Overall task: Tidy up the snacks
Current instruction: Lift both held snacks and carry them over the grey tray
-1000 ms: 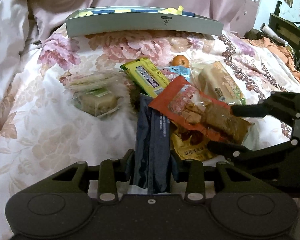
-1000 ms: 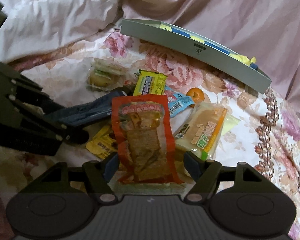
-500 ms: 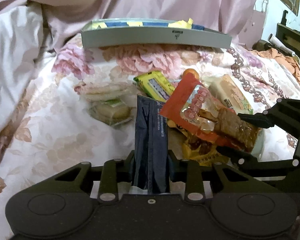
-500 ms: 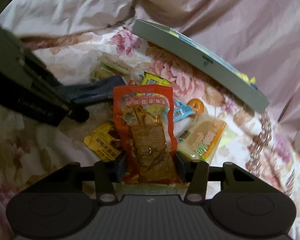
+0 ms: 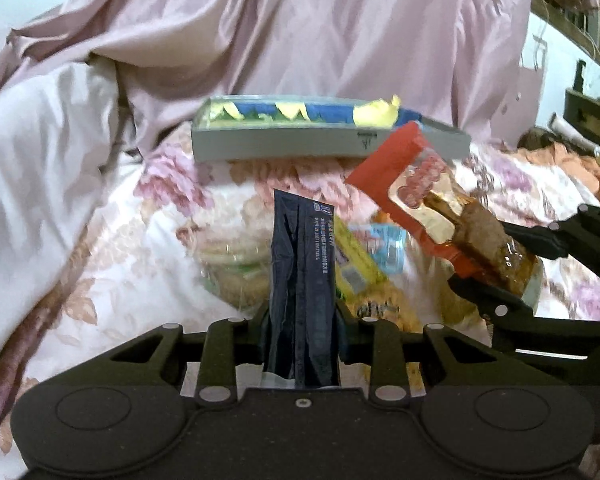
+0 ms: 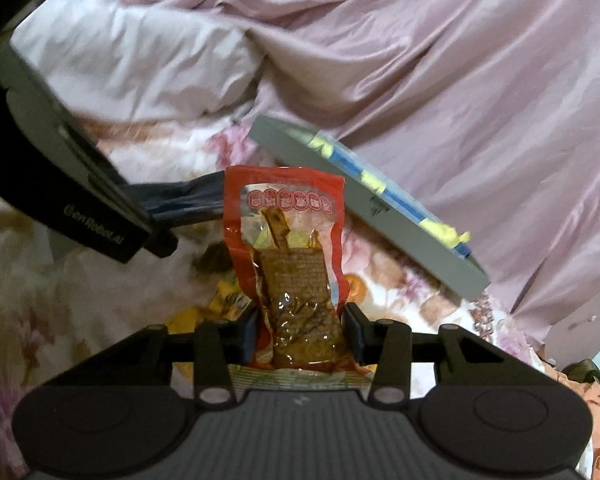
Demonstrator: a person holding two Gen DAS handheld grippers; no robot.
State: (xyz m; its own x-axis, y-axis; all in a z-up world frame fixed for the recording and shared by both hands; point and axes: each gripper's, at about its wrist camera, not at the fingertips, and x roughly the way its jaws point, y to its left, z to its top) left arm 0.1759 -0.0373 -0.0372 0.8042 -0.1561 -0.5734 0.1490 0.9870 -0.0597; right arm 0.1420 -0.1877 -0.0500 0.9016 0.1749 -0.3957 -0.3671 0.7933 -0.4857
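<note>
Snack packets hang in two handheld black grippers above a floral-print bedspread (image 5: 80,240) strewn with wrapped food. On the left, the left gripper (image 5: 302,332) has its jaws drawn narrowly together, pads pressing both sides of a long dark navy foil packet (image 5: 302,280) that stands upright between them, white print running down its right edge. On the right, the right gripper (image 6: 302,332) has just been closing its jaws and now pinches the lower end of a red plastic pouch (image 6: 292,252) with a clear window showing brown dried-tofu pieces; the pouch rises upright from the fingers. From the left wrist view that same red pouch (image 5: 440,208) tilts up to the left, its top corner overlapping the front wall of a shallow grey rectangular box (image 5: 284,146), which sits farther back on the bedspread against rumpled pink satin bedding (image 5: 340,40) and holds yellow and blue packets. The right wrist view shows the grey box (image 6: 380,216) running diagonally beyond the pouch, with the navy packet (image 6: 188,200) reaching in from the left.

Beneath the raised packets lie the remaining snacks: a clear wrapper of pale round biscuits (image 5: 232,264), a yellow-green bar packet (image 5: 356,264), a small light blue sachet (image 5: 388,244) and a yellow pouch (image 5: 380,308) with dark lettering, all blurred. A small orange fruit (image 6: 356,286) peeks from behind the red pouch's right edge.
</note>
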